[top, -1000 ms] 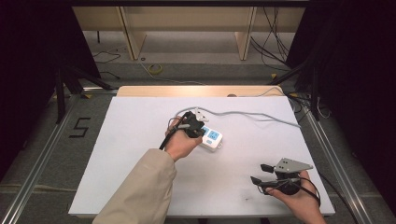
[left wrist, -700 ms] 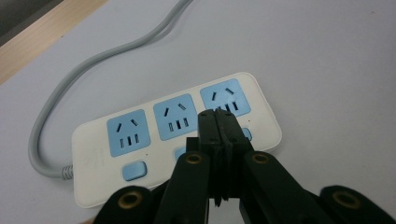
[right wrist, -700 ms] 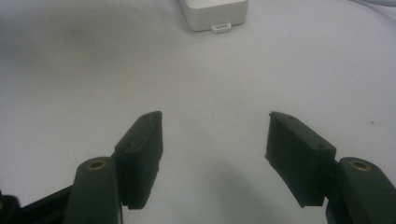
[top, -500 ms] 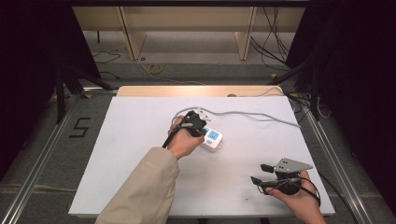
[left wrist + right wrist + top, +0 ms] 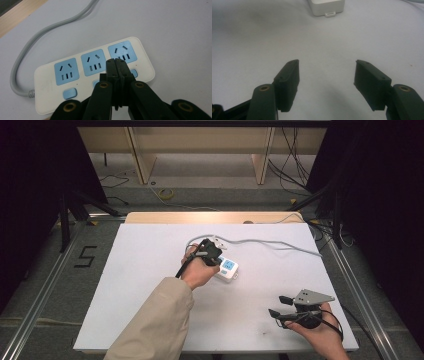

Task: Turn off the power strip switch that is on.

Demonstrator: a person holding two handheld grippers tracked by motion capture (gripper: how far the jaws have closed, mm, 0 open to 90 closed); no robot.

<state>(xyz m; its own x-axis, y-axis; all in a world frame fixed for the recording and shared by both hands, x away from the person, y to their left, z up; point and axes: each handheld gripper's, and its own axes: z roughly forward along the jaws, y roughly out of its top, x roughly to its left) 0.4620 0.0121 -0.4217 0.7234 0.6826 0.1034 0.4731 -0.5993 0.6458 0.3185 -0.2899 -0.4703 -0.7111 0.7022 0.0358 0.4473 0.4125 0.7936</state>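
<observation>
The left gripper (image 5: 115, 61) is holding its two black jaws pressed flat together with nothing between them, their tips hovering over the white power strip (image 5: 62, 86), close to the row of small blue switches (image 5: 69, 93) and just below the blue sockets (image 5: 90, 62); whether the tips are touching the strip's face I cannot tell. In the high view the same left gripper (image 5: 215, 257) is sitting in the person's left hand (image 5: 197, 272), which is reaching in over the middle of the bench (image 5: 150, 270), a beige sleeve (image 5: 155, 325) trailing back toward the near edge. The power strip (image 5: 227, 268) is lying flat on the white bench top just beside that hand, and its grey cord (image 5: 270, 242) is curving away toward the far right side.

The right gripper (image 5: 327, 75) is keeping its jaws spread wide apart, nothing between them, pointing across bare bench toward the strip's end. In the high view the right gripper (image 5: 280, 306) is resting in the right hand (image 5: 315, 335) near the bench's near right corner, well apart from the strip.
</observation>
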